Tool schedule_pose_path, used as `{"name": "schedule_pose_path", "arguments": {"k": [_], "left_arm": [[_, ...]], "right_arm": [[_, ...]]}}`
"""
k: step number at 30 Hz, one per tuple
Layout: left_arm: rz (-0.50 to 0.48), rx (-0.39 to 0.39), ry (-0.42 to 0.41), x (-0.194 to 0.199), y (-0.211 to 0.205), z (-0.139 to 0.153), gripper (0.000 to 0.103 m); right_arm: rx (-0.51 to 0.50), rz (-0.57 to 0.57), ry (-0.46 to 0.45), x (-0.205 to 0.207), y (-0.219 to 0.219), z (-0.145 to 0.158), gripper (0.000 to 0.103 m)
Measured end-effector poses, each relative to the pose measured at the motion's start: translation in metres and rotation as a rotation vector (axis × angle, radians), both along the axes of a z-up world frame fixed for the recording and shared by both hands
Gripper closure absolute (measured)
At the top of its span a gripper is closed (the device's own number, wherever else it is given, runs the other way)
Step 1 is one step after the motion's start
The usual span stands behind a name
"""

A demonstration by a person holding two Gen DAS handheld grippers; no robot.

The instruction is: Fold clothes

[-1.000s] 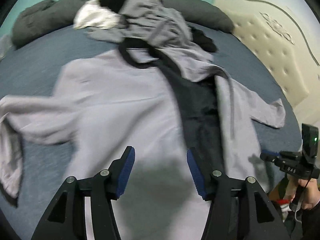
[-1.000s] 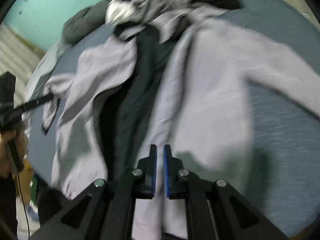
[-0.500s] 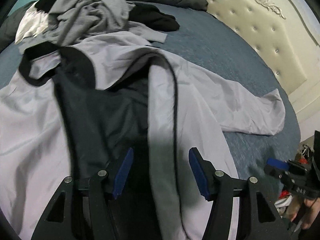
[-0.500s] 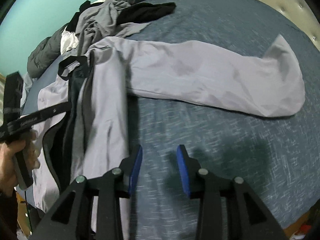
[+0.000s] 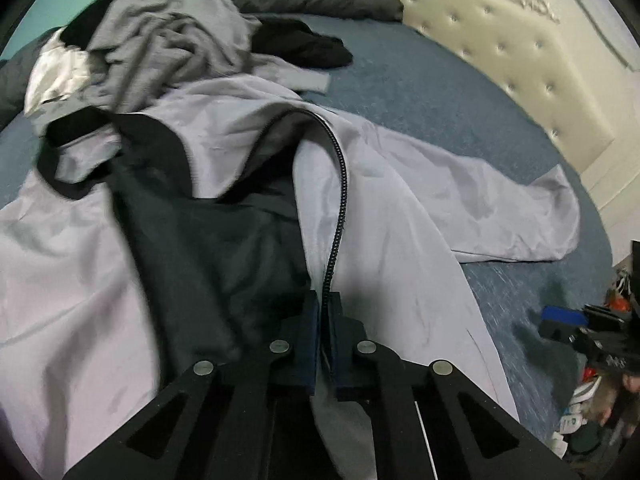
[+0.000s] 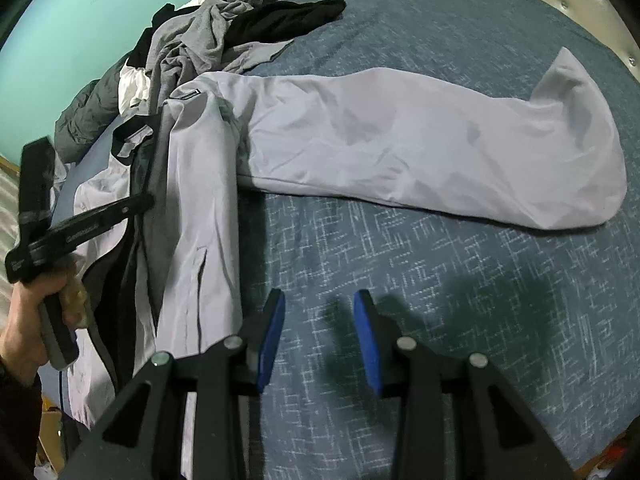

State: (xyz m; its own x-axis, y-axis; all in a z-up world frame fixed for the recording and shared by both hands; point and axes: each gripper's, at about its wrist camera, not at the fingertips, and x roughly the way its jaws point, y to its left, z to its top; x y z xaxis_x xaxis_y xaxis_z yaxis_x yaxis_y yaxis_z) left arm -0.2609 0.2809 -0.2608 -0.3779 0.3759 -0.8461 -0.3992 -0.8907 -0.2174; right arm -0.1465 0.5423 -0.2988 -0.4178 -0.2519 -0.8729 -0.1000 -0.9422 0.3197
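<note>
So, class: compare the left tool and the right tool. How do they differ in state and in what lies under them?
The left tool is shut on the jacket's zip edge; the right tool is open and holds nothing. The left sits over the jacket, the right over bare blue bedcover. Both have blue pads and black arms.

My right gripper [image 6: 319, 334] is hovering with its blue pads apart over bare blue bedspread [image 6: 460, 300], nothing lying between them. The pale grey jacket [image 6: 208, 208] is lying just left, its sleeve [image 6: 420, 148] stretching rightward. At far left, my left hand [image 6: 30, 316] is gripping the left gripper's handle.
</note>
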Motion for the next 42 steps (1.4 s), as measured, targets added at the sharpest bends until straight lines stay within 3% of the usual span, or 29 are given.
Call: {"name": "schedule_pose_path", "arguments": {"k": [5,9,13,15,17,18,26,34,35,37,38,39,42], "left_arm": [[0.107,0.081,-0.056,0.025,-0.079,0.011,0.099],[0.201,0.073,-0.154,0.034,-0.129,-0.017,0.099],[0.217,0.077,-0.226,0.034,-0.138,-0.044,0.095],[0.207,0.070,-0.201,0.036,-0.134,-0.041,0.092],[0.207,0.063,-0.169,0.040,-0.131,-0.032,0.065],[0.204,0.072,-0.158,0.042,-0.130,-0.027,0.061],[0.175,0.065,-0.092,0.078,-0.162,0.021,0.053],[0.270,-0.035,-0.152,0.131,-0.262,0.027,0.052],[0.294,-0.037,-0.169,0.139,-0.277,0.024,0.052],[0.339,-0.046,-0.211,0.155,-0.303,0.013,0.052],[0.355,-0.051,-0.227,0.162,-0.313,0.008,0.052],[0.369,-0.053,-0.244,0.169,-0.321,0.002,0.052],[0.398,-0.052,-0.298,0.187,-0.338,-0.018,0.052]], "right_arm": [[-0.001,0.008,0.006,0.002,-0.005,0.007,0.067],[-0.010,0.028,0.002,0.004,-0.016,0.009,0.067],[-0.010,0.069,-0.039,0.007,-0.031,0.005,0.067],[-0.013,0.088,-0.070,0.009,-0.037,0.000,0.064],[-0.038,0.097,-0.090,0.012,-0.040,-0.003,0.059],[-0.055,0.100,-0.098,0.014,-0.041,-0.005,0.055],[-0.169,0.169,-0.183,0.032,-0.064,-0.021,0.051],[-0.169,0.229,-0.240,0.054,-0.098,-0.042,0.051],[-0.164,0.227,-0.240,0.056,-0.101,-0.044,0.052],[-0.158,0.225,-0.231,0.059,-0.104,-0.042,0.064],[-0.163,0.225,-0.228,0.060,-0.106,-0.040,0.080],[-0.162,0.226,-0.222,0.062,-0.107,-0.038,0.086],[-0.124,0.241,-0.187,0.067,-0.116,-0.027,0.095]]}}
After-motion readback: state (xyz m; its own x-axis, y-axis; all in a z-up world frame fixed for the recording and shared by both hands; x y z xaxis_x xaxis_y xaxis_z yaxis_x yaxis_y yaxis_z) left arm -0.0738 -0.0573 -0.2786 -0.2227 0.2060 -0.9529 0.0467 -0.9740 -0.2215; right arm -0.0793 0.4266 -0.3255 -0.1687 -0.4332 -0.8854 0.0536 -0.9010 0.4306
